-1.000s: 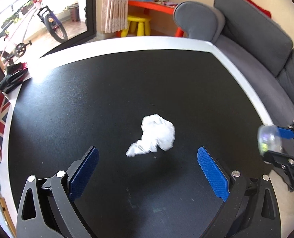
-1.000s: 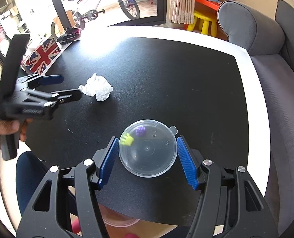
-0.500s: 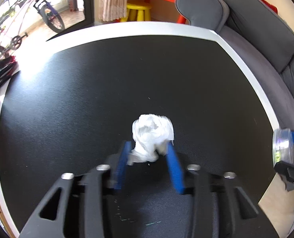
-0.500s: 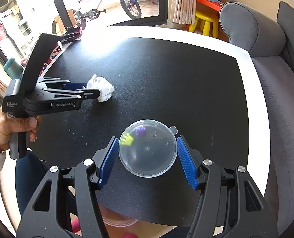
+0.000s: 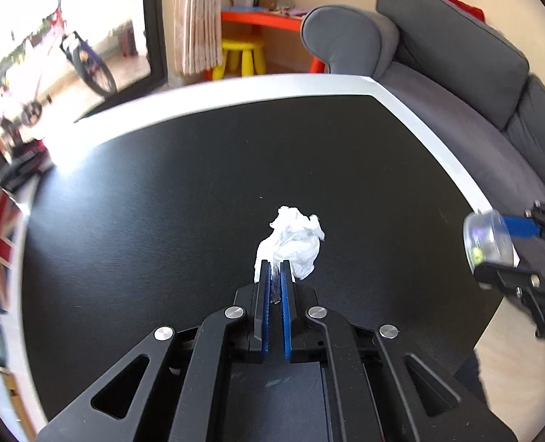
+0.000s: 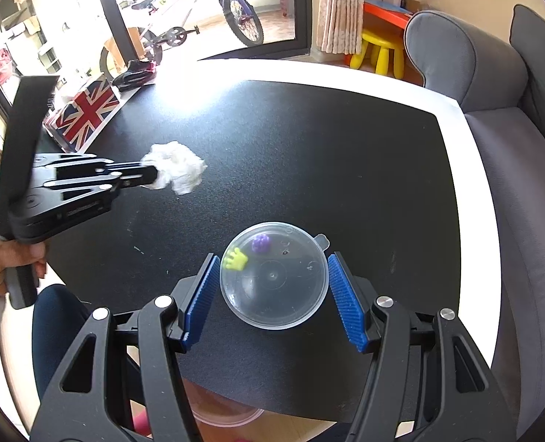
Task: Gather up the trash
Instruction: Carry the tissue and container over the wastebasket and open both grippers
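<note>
The left gripper (image 5: 275,276) is closed on the near end of the crumpled tissue (image 5: 294,245), which sticks out past its fingertips. The right gripper (image 6: 272,283) clamps a clear lidded container (image 6: 273,274) to the right, near the black table's (image 6: 309,154) near edge.

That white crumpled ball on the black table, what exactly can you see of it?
The white crumpled ball looks like tissue or thin paper, wadded into an uneven lump with creases and a small tail. The left claw is shut on its near end, blue pads pinching it. Most of the wad sticks out beyond the tips. It sits over the black table; whether it touches the surface cannot be told.
</note>
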